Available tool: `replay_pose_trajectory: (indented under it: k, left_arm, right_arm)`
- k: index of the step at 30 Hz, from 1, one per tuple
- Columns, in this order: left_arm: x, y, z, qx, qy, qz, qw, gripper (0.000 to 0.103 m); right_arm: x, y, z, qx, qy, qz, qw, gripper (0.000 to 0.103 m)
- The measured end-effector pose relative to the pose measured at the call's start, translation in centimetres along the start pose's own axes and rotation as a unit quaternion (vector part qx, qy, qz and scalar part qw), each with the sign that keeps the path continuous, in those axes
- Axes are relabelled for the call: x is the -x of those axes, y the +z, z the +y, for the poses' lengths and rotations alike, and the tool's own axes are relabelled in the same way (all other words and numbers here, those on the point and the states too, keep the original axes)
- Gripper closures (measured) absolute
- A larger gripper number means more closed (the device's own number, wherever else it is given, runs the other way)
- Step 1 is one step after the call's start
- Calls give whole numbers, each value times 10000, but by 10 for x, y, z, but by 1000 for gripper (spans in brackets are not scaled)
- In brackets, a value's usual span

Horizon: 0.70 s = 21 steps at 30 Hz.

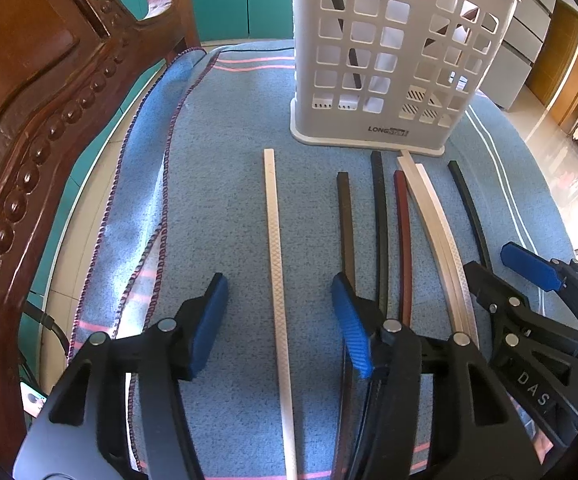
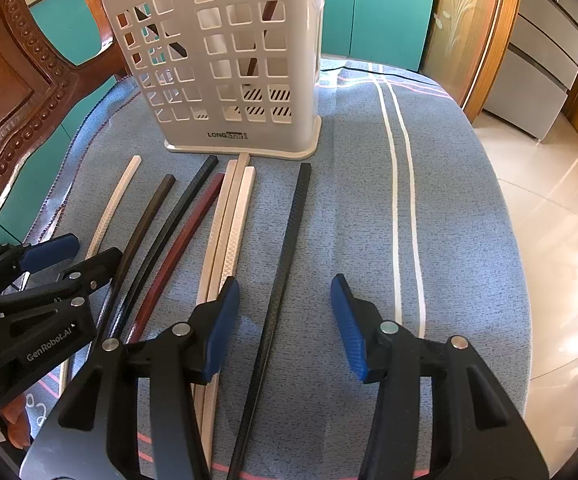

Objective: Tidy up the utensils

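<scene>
Several chopsticks lie side by side on a blue cloth in front of a white slotted utensil holder (image 1: 393, 60), which also shows in the right wrist view (image 2: 229, 64). My left gripper (image 1: 279, 304) is open, its jaws either side of a white chopstick (image 1: 275, 248). My right gripper (image 2: 285, 306) is open, its jaws either side of a black chopstick (image 2: 289, 240). Between them lie dark brown (image 1: 345, 220), black (image 1: 380, 216), red (image 1: 403, 232) and two white chopsticks (image 1: 433, 212). The holder has a black stick (image 1: 339, 8) and a red stick (image 2: 267, 20) inside.
The blue cloth (image 2: 369, 200) covers a round table. A carved wooden chair (image 1: 29, 100) stands close at the left. A tiled floor (image 2: 549, 220) lies past the table's right edge. Teal cabinets (image 2: 377, 4) stand behind.
</scene>
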<state>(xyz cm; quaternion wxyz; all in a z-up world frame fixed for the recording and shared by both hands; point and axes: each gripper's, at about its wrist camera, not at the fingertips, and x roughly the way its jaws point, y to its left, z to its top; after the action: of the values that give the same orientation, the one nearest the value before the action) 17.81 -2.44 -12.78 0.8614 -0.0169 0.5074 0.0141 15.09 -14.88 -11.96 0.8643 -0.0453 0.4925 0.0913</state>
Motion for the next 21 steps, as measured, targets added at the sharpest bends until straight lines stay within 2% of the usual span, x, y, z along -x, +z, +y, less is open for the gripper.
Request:
replay_pose_trajectory:
  k: [21]
  left_arm:
    - [1, 0, -1, -1, 9, -1, 10000, 47]
  right_arm:
    - [-1, -1, 2, 91, -63, -13, 9999, 51]
